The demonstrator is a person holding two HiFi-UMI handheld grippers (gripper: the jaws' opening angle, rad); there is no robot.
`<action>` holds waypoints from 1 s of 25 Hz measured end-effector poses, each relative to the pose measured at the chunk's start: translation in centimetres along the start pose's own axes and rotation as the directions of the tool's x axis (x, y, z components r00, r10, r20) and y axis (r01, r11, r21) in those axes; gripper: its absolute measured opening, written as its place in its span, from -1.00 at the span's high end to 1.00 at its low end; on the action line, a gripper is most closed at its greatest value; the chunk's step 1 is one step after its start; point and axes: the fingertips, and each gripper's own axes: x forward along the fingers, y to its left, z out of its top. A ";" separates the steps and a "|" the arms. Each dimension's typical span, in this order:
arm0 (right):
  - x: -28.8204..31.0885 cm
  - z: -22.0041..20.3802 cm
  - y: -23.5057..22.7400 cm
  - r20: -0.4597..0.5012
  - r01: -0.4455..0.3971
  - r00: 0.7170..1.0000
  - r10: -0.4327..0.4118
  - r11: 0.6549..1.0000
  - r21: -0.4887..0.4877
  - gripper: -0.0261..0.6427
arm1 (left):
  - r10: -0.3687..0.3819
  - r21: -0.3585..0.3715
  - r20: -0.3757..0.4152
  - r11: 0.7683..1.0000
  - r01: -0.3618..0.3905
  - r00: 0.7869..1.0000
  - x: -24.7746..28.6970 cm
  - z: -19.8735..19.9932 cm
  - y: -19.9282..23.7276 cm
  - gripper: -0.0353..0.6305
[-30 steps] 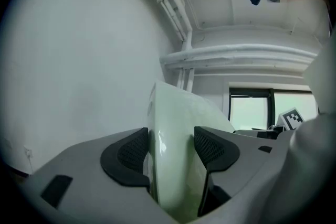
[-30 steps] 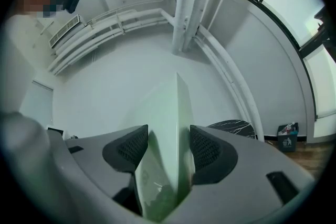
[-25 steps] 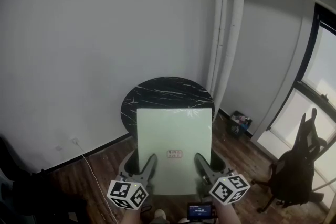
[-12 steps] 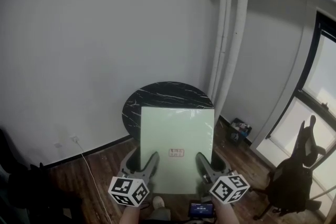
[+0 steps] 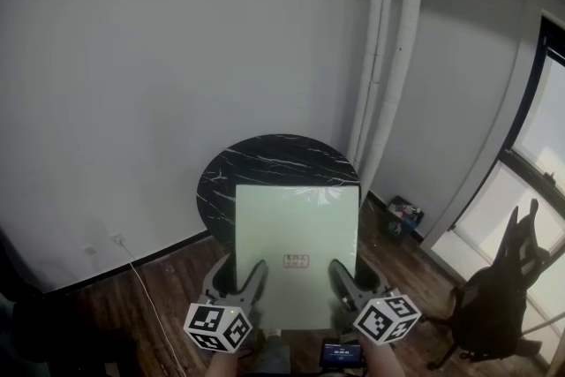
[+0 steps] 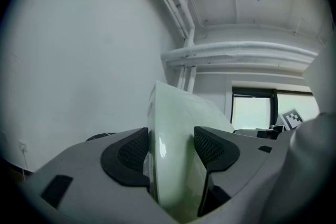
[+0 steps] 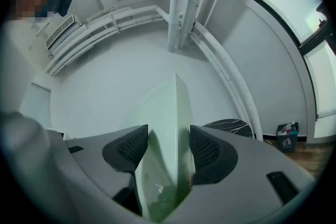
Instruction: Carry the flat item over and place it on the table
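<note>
A pale green flat board [image 5: 296,247] with a small red label is held out level in front of me, in the air. My left gripper [image 5: 254,271] is shut on its near left edge and my right gripper [image 5: 339,270] is shut on its near right edge. In the left gripper view the pale green flat board [image 6: 173,149] stands edge-on between the black pads [image 6: 128,157]. The right gripper view shows the pale green flat board [image 7: 168,149] clamped the same way. Beyond and below it stands a round black marble table [image 5: 274,163], partly hidden by the board.
A white wall runs behind the table, with white pipes [image 5: 393,57] in the corner. A window [image 5: 538,163] and a black office chair [image 5: 499,296] are at the right. A small bin [image 5: 402,214] sits on the wooden floor. A white cable [image 5: 146,278] trails at the left.
The board and both grippers have stayed together while the view shifted; the table now sits slightly further left and shows more of its top behind the board.
</note>
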 end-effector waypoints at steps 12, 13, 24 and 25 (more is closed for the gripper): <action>14.5 0.0 -5.9 -0.035 0.052 0.998 -0.051 0.998 0.032 0.27 | -0.003 -0.003 -0.061 1.000 0.003 0.998 13.5 -0.2 8.9 0.04; 15.8 0.1 -6.3 -0.036 0.056 0.998 -0.055 0.998 0.034 0.27 | -0.004 -0.006 -0.064 1.000 0.003 0.998 14.6 -0.1 9.7 0.04; 27.8 1.0 -9.5 -0.046 0.094 0.995 -0.092 0.995 0.040 0.27 | -0.023 -0.015 -0.089 1.000 0.022 0.996 24.9 1.2 17.5 0.05; 28.6 1.0 -9.8 -0.047 0.098 0.994 -0.096 0.994 0.039 0.27 | -0.025 -0.015 -0.091 1.000 0.024 0.996 25.6 1.2 18.0 0.05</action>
